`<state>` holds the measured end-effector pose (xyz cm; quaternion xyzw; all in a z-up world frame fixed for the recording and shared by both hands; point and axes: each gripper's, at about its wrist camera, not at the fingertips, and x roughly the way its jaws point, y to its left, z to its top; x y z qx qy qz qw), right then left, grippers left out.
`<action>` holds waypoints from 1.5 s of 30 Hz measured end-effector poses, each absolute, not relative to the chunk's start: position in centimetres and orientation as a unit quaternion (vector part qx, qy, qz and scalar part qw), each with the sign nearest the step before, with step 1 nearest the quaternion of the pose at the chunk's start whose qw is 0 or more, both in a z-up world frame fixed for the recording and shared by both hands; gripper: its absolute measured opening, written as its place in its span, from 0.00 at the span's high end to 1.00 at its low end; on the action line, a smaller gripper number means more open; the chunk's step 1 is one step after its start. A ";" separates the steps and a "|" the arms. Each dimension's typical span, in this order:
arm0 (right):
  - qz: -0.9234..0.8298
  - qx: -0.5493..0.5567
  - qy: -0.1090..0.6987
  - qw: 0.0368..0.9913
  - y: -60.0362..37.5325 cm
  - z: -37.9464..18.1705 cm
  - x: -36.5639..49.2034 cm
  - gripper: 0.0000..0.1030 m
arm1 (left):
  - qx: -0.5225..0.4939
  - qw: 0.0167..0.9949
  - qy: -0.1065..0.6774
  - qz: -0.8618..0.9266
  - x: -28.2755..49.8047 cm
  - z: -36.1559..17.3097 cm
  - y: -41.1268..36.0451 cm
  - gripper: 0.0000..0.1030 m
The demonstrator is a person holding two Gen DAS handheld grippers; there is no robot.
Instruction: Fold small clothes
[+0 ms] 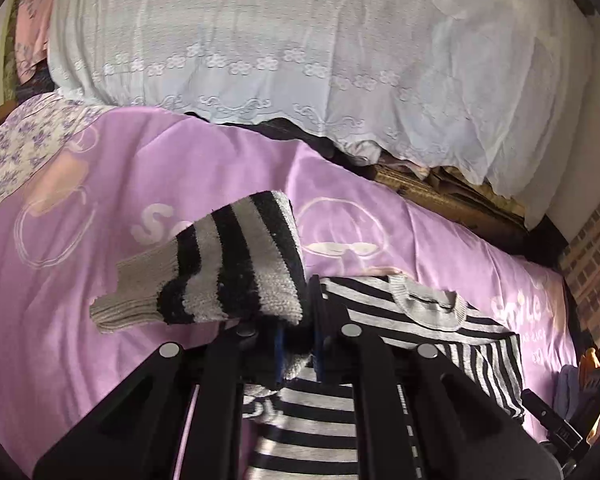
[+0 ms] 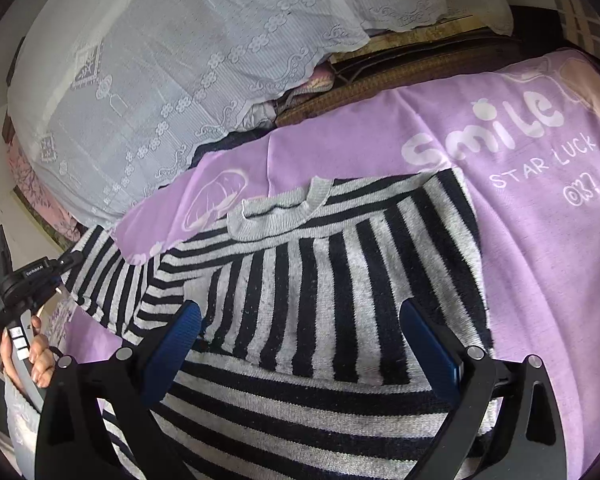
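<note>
A black-and-grey striped knit sweater [image 2: 320, 280] lies on a purple bed sheet [image 2: 520, 240], its grey collar [image 2: 280, 212] toward the far side. Its right sleeve is folded across the chest. My left gripper [image 1: 298, 344] is shut on the sweater's left sleeve [image 1: 228, 264] and holds it lifted above the sheet, the grey cuff [image 1: 128, 300] hanging out to the left. The sweater body [image 1: 440, 320] lies to the right below it. My right gripper [image 2: 300, 344] is open and empty, its blue pads [image 2: 172, 344] spread just above the sweater's chest.
A large pile covered by white lace cloth [image 1: 300, 40] fills the far side of the bed. A woven mat edge [image 1: 452, 196] shows under it. A floral cloth [image 1: 16, 148] lies at the left. The left gripper's handle and the hand holding it [image 2: 24, 320] show at the right wrist view's left edge.
</note>
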<state>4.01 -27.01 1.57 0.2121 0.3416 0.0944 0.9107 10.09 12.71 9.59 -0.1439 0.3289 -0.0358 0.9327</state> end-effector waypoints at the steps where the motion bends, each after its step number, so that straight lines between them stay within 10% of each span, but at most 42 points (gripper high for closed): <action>1: 0.093 0.217 0.340 0.910 -27.3 1.7 4.0 0.03 | -0.139 0.933 0.329 -0.041 10.2 9.7 11.9 0.91; 21: 0.065 0.296 0.350 0.886 -31.1 0.0 4.6 0.03 | 0.028 0.896 0.418 -0.147 10.1 0.0 -8.3 0.90; 24: 0.064 0.295 0.354 0.885 -31.0 -0.2 4.7 0.03 | 0.063 0.892 0.426 -0.137 10.0 -1.2 -9.1 0.81; 26: 0.063 0.292 0.355 0.886 -31.0 -0.3 4.8 0.03 | 0.071 0.891 0.425 -0.140 9.6 -0.7 -9.2 0.28; 28: 0.062 0.288 0.356 0.887 -30.9 -0.3 4.9 0.03 | 0.072 0.896 0.414 -0.142 8.4 0.1 -8.6 0.06; 38: 0.073 0.219 0.350 0.908 -27.9 0.7 4.5 0.03 | 0.052 0.937 0.341 -0.047 4.6 5.4 2.7 0.05; 45: 0.138 0.059 0.341 0.928 -18.5 3.9 4.0 0.03 | -0.001 0.902 0.429 0.043 10.5 0.6 8.8 0.05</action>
